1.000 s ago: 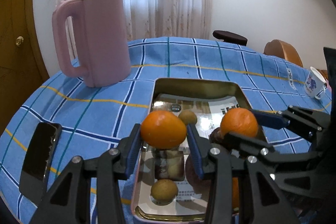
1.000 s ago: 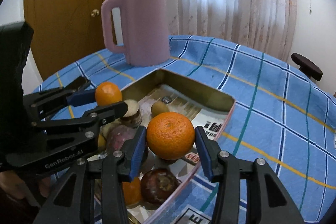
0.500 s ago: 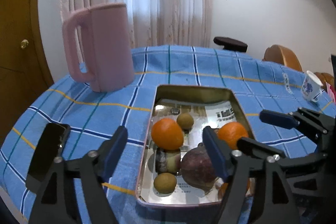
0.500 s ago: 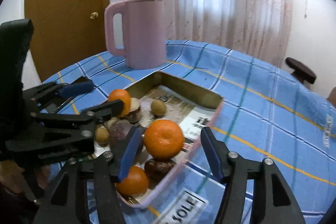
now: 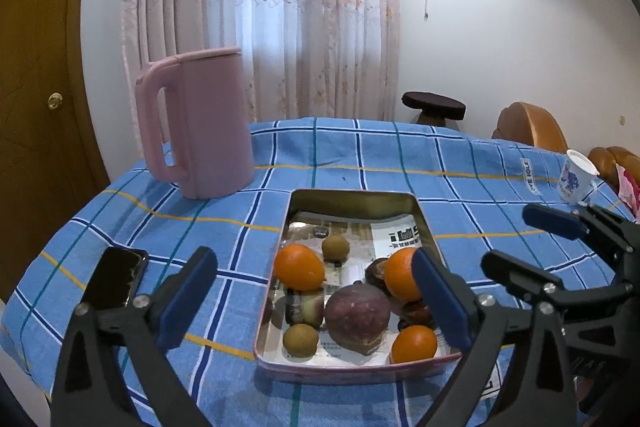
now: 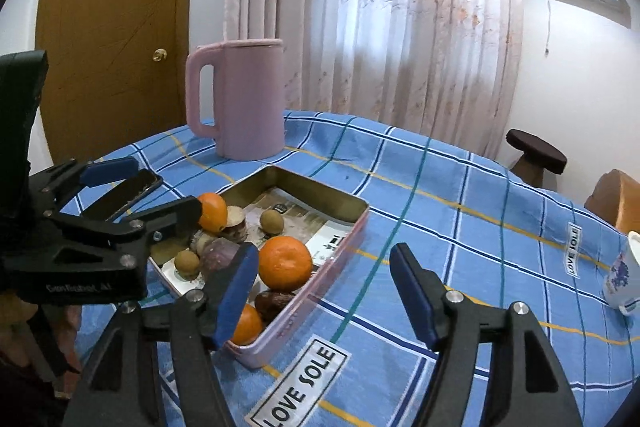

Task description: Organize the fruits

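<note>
Fruits [image 5: 356, 311] are contained in the metal tray [image 5: 352, 197] on the blue checked tablecloth [image 5: 224, 223]. Nothing is held: the left gripper [image 5: 316, 295] and right gripper [image 6: 324, 287], jaws just opened and spread, are positioned at the tray's near end. A pink jug [image 5: 200, 123] is placed beyond.

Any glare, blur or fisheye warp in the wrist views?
Left wrist: sharp, dark corners, tin floor mirrors the fruit, backlit curtain washed out, table edge bowed. Right wrist: sharp too, curtain blown out brightest, door frame bent.
</note>
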A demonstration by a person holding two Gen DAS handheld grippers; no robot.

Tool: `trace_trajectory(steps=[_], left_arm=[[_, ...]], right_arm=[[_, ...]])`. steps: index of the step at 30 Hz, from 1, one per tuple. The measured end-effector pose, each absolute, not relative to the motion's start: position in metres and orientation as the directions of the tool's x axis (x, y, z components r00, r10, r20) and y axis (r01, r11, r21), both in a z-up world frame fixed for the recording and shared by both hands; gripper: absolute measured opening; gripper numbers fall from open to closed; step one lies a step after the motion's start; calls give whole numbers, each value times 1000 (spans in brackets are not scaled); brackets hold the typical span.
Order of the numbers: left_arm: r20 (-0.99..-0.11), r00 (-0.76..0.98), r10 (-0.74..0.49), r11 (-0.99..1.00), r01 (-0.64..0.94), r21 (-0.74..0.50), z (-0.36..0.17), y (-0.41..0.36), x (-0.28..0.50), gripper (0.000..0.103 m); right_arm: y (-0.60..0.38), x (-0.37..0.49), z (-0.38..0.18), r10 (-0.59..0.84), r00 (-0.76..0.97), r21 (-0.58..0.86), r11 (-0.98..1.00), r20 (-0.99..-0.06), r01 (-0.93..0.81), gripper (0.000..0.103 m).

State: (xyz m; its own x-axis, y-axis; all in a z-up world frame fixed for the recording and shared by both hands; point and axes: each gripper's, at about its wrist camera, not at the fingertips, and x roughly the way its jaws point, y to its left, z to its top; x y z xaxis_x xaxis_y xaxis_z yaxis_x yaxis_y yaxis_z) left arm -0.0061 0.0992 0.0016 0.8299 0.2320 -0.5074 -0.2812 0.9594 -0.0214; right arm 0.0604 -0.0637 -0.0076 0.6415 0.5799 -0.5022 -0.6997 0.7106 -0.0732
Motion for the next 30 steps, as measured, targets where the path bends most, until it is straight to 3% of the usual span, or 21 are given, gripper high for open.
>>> trace_trajectory(steps=[30], left_arm=[[-497,829,257,953,-302,-12,3,94,-9,103]], right_arm=[[-78,54,1,576,677,-64,739,-459,-671,72]])
